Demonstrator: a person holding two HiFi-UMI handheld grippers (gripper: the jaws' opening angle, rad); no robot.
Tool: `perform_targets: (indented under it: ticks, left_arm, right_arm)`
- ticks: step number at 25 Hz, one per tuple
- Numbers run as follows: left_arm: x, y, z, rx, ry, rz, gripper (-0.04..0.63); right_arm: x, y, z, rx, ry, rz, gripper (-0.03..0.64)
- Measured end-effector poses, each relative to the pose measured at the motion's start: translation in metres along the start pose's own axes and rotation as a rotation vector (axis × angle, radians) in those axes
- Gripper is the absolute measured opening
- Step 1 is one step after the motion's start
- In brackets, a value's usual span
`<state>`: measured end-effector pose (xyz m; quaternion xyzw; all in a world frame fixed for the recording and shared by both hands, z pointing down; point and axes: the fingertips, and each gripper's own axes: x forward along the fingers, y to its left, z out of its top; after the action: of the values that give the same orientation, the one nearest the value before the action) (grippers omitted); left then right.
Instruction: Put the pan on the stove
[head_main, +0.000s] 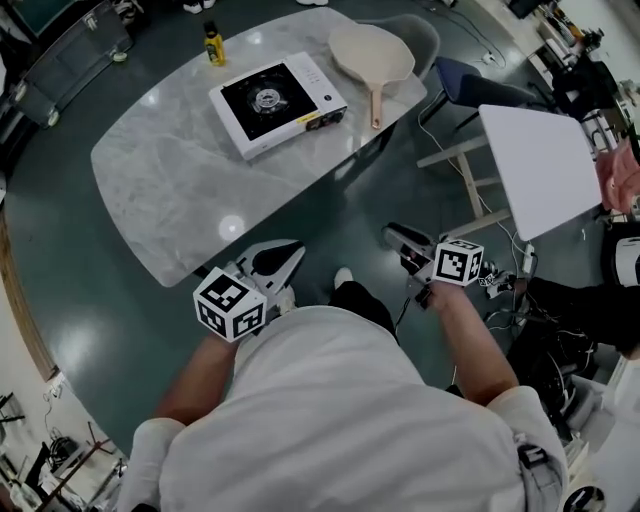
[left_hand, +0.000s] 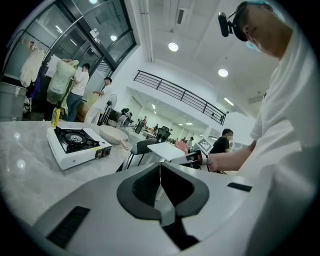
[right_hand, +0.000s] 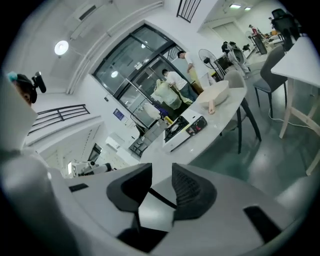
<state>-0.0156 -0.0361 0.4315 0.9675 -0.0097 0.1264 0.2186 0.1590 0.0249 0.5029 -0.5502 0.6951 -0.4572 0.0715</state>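
The beige pan (head_main: 372, 52) lies on the marble table (head_main: 170, 190) at its far right end, handle pointing toward me. Just left of it sits the white single-burner stove (head_main: 277, 101), its burner bare. Both grippers hang off the table's near edge, close to my body. My left gripper (head_main: 290, 252) is shut with nothing in it; in its own view the pads (left_hand: 150, 182) meet, and the stove (left_hand: 75, 143) and pan (left_hand: 114, 134) lie far ahead. My right gripper (head_main: 392, 236) stands open by a narrow gap and holds nothing; its view shows the stove (right_hand: 184, 130) and pan (right_hand: 215, 93) at a distance.
A yellow bottle (head_main: 213, 45) stands at the table's far edge behind the stove. A dark chair (head_main: 470, 85) and a white side table (head_main: 540, 170) are to the right. Cables and gear lie on the floor at the right. People stand in the background.
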Motion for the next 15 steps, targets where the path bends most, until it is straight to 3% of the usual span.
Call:
perform_targets:
  ticks: [7, 15]
  left_arm:
    - [0.027, 0.057, 0.022, -0.014, 0.013, 0.114, 0.020]
    - [0.091, 0.107, 0.096, -0.005, -0.040, 0.263, 0.020]
  right_arm:
    - [0.054, -0.095, 0.099, 0.055, -0.003, 0.028, 0.158]
    - [0.127, -0.203, 0.224, 0.299, -0.009, 0.100, 0.229]
